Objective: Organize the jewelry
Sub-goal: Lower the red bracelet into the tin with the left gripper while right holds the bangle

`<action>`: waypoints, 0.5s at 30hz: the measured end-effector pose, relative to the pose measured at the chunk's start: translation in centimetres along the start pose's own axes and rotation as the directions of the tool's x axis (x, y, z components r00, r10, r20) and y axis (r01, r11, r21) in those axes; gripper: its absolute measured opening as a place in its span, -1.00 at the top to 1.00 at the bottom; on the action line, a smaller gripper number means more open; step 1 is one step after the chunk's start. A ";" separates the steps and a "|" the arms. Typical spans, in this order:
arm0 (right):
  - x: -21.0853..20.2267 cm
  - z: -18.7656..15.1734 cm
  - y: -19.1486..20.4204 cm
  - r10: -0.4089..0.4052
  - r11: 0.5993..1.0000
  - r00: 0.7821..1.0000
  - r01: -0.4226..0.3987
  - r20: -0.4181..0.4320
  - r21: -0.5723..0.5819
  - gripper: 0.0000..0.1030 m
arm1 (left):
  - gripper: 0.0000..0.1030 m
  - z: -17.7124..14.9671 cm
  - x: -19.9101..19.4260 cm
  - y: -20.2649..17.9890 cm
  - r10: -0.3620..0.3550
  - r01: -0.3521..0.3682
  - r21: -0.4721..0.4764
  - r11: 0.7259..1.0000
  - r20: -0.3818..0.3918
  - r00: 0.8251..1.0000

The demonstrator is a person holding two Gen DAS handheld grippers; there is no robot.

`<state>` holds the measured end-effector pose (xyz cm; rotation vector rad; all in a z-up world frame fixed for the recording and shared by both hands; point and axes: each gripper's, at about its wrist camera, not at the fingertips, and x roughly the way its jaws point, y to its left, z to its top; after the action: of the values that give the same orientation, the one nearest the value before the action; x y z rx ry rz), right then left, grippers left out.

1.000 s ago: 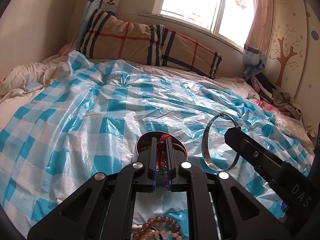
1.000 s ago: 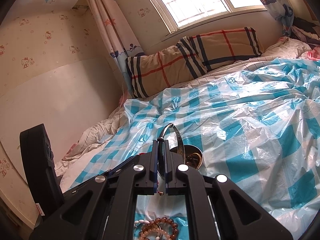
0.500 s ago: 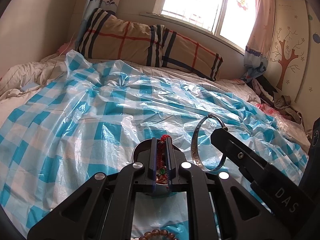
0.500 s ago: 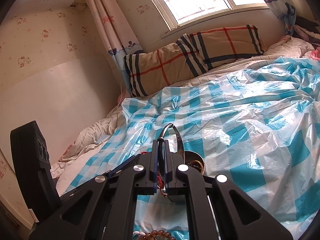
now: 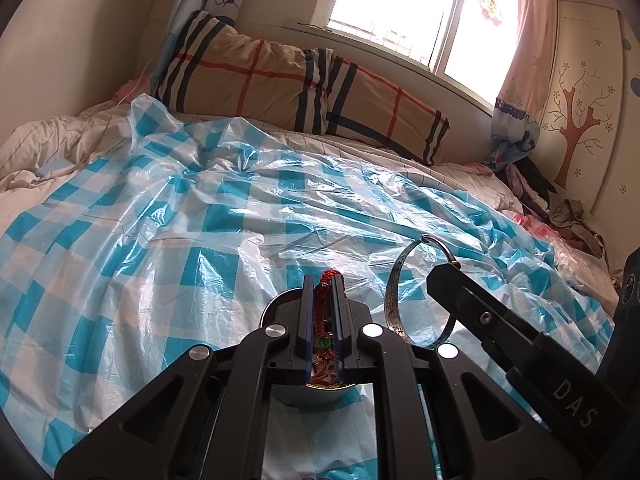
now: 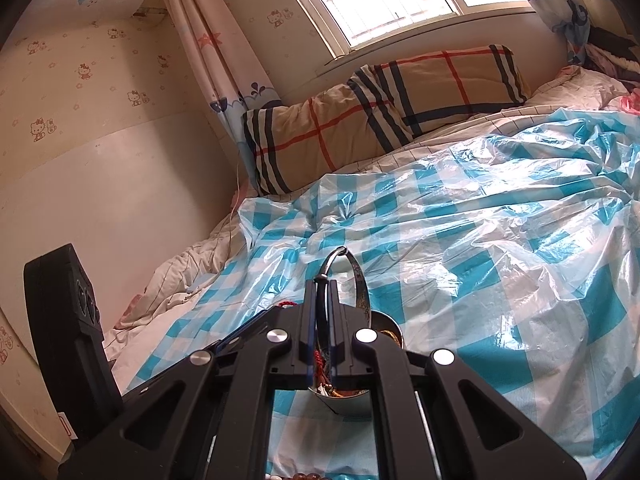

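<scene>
The letters "DAS" stand in pale print on the black right gripper (image 5: 442, 280). They are near its back end. No other words can be read.

**Where everything sits on the bed**

We see the plastic sheet (image 5: 168, 232) spread over the bed, filling the middle of the frame. Behind it, at upper centre, the pillow (image 5: 280, 88) lies below the window (image 5: 404, 8). At lower centre the bowl (image 6: 360, 396) rests on the sheet, beneath the left gripper (image 5: 320, 316). Just right of it, the bangle (image 5: 404, 304) stands upright in the right gripper (image 6: 322, 320).
</scene>
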<state>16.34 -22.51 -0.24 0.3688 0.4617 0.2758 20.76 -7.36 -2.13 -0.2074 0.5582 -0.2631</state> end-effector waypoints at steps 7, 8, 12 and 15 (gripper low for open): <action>0.6 0.2 -0.4 -0.001 1.000 1.000 0.001 -0.004 0.002 0.88 | 0.85 0.0 1.1 0.1 -0.005 0.004 -0.016 1.000 -0.013 1.000; 0.7 0.2 -0.4 -0.001 1.000 1.000 0.001 -0.005 0.001 0.88 | 0.85 0.0 1.2 0.2 -0.005 0.004 -0.020 1.000 -0.015 1.000; 1.1 0.1 -0.5 -0.002 1.000 1.000 0.002 -0.009 0.000 0.88 | 0.86 -0.1 1.4 0.4 -0.004 0.003 -0.030 1.000 -0.017 1.000; 1.5 0.0 -0.6 -0.003 1.000 1.000 0.003 -0.014 0.000 0.88 | 0.85 -0.1 1.5 0.4 -0.005 0.004 -0.032 0.999 -0.019 1.000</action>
<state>17.68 -22.50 -1.06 0.3666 0.4760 0.2754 21.98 -7.42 -3.07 -0.2369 0.5813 -0.2611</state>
